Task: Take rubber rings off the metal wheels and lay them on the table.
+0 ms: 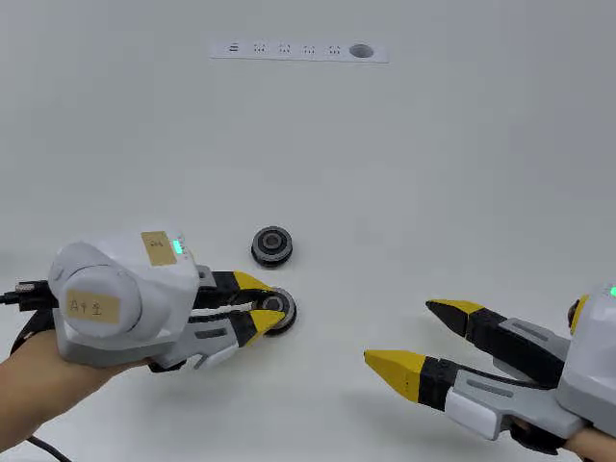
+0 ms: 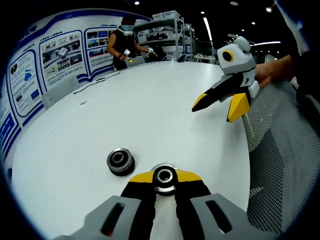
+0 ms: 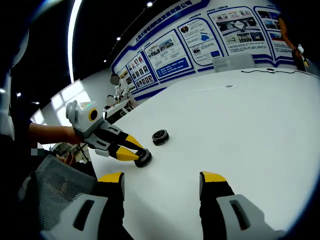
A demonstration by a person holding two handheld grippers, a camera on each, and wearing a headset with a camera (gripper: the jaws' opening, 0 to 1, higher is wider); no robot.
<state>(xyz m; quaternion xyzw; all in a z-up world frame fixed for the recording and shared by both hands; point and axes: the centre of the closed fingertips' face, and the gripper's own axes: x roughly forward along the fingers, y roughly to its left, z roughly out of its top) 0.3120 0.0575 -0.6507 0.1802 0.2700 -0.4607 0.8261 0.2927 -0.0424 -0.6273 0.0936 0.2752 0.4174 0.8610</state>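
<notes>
Head view, item list.

1. Near wheel [image 1: 279, 310]: small metal wheel lying flat on the table [image 1: 433, 173]. It's pinched between the yellow tips of the left gripper [image 1: 258, 303], jaws drawn narrow onto its sides.
2. Far wheel [image 1: 272, 245]: same type, lying flat just beyond item 1, not touching it and not held.
3. Rubber ring [image 2: 110, 162]: dark band round the far wheel's rim, on the wheel. The near wheel seems to carry one too, but the jaws cover most of it.
4. Right gripper [image 1: 414, 335]: jaws wide and holding nothing, low over the table, well apart from both wheels, tips pointing toward them.
5. Power strip [image 1: 300, 50]: at the far edge of the table, not part of the task.

Handling, est.: each wheel is prob. dense for its size, rigid, and smooth enough to slide on the table, so it wants a firm clamp across the body. The ring is prob. light, soft and stretchy, seated snug. Hook a jaw tip under its outer edge and peel it sideways off the rim, w/ the other gripper bracing the hub.
</notes>
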